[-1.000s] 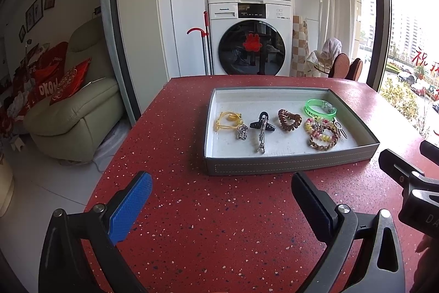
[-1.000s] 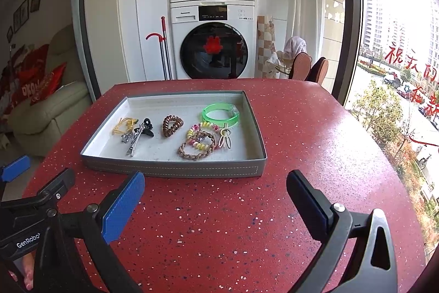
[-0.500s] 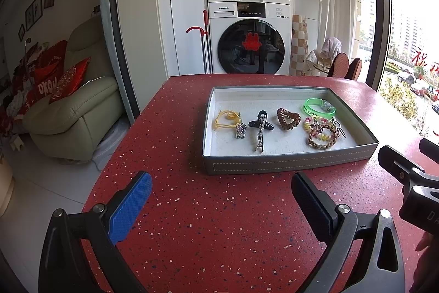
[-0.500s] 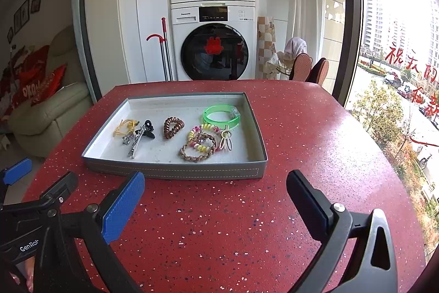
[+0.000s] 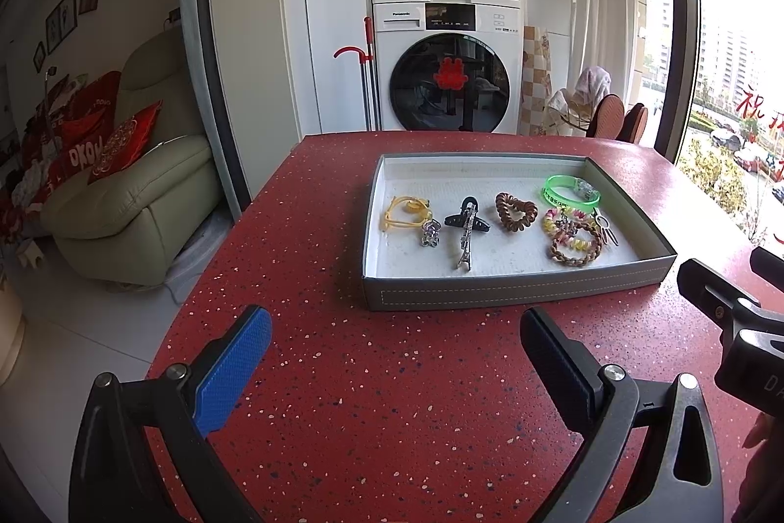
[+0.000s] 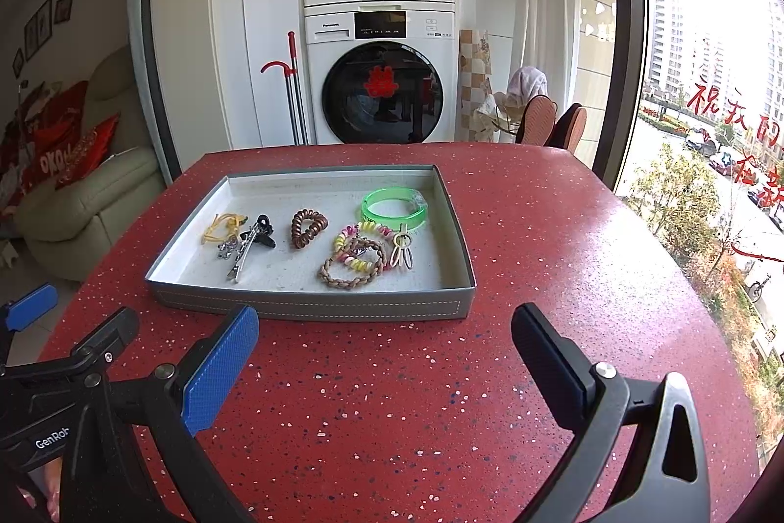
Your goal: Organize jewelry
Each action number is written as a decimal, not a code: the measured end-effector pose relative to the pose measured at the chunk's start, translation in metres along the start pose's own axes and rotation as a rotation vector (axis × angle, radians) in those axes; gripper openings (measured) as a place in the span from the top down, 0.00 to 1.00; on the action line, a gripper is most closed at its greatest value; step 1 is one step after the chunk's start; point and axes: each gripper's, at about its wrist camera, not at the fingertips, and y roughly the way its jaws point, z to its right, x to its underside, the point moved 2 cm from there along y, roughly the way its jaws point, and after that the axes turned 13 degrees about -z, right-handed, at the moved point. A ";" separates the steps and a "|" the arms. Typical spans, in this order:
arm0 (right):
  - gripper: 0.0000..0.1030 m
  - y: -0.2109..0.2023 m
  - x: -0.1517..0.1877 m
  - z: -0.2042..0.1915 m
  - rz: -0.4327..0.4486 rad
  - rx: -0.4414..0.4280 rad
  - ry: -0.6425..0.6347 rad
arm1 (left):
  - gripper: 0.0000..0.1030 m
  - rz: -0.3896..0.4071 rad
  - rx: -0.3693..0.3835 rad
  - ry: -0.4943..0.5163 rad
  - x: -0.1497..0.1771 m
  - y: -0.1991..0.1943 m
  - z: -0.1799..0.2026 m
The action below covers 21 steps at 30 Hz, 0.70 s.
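Jewelry sits in a shallow grey tray (image 5: 514, 292) on the red speckled table (image 5: 392, 400), at 12 o'clock from both grippers. Tray contents, left to right: yellow cord piece (image 5: 404, 211) with a small silver charm (image 5: 431, 233) touching it; black claw clip (image 5: 466, 220) with a silver barrette (image 5: 465, 246) across it; brown heart-shaped coil tie (image 5: 515, 212); pastel bead bracelet (image 5: 563, 229) overlapping a brown braided bracelet (image 5: 575, 251); green bangle (image 5: 571, 192) at 1 o'clock of them. Left gripper (image 5: 394, 336) released, jaws wide, nothing between. Right gripper (image 6: 384, 334) likewise spread and empty, hovering short of the tray's near wall.
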 end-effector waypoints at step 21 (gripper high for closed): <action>0.00 0.000 0.000 0.000 0.001 0.001 0.001 | 0.00 -0.004 -0.005 -0.005 0.001 0.002 0.001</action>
